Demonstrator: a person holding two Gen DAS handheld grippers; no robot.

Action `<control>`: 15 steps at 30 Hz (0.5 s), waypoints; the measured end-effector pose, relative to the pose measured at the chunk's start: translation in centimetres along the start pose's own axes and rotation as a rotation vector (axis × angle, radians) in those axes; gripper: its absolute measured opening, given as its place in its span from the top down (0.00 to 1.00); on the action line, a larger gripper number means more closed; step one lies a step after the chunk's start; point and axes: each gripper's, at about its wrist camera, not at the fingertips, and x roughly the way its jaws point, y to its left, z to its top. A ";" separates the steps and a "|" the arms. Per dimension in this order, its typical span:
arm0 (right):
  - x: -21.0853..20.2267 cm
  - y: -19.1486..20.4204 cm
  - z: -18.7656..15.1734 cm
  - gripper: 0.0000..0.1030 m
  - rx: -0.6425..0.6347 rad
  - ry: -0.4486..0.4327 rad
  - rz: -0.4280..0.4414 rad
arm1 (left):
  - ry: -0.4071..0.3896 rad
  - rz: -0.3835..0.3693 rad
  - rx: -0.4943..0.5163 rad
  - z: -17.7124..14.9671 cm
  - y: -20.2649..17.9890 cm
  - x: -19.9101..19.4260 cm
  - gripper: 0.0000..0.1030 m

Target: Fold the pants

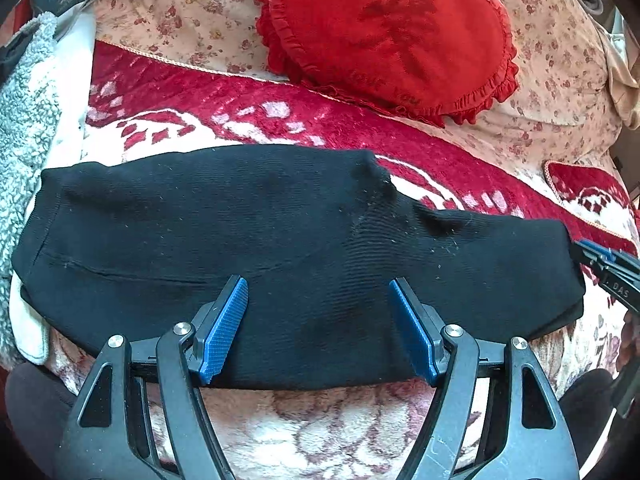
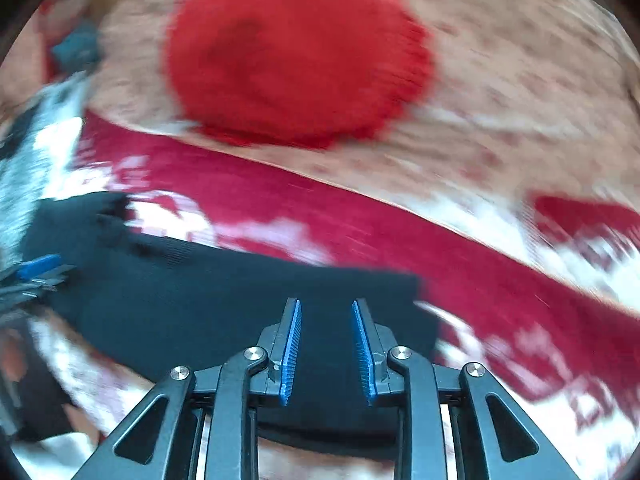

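Black knit pants (image 1: 240, 220) lie folded in a long band across a red and white blanket (image 1: 248, 96). My left gripper (image 1: 317, 282) stands open wide over the band's near edge, its blue pads (image 1: 224, 328) apart with only flat cloth below them. At the band's right end sits my right gripper (image 1: 591, 251). The right wrist view is blurred: the right gripper (image 2: 326, 303) hangs over that end of the pants (image 2: 200, 292), open with a narrow gap and nothing pinched. The left gripper (image 2: 36, 268) shows at that view's left edge.
A red heart-shaped cushion (image 1: 384, 36) lies behind on a floral sheet (image 1: 180, 20). Grey fleece (image 1: 24, 120) and a white cloth (image 1: 28, 328) lie at the left end of the pants. A floral blanket (image 1: 320, 420) covers the near edge.
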 end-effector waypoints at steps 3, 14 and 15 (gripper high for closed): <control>1.0 -3.1 -1.0 0.76 0.059 0.043 -0.023 | 0.005 0.006 0.009 -0.2 -0.3 0.0 0.29; -1.3 -4.0 -2.5 0.94 0.086 -0.013 0.038 | -0.020 0.015 -0.021 -0.1 0.3 -1.2 0.29; -1.7 -4.1 -2.9 0.94 0.086 -0.004 0.031 | -0.016 0.013 -0.021 -0.1 0.2 -1.1 0.29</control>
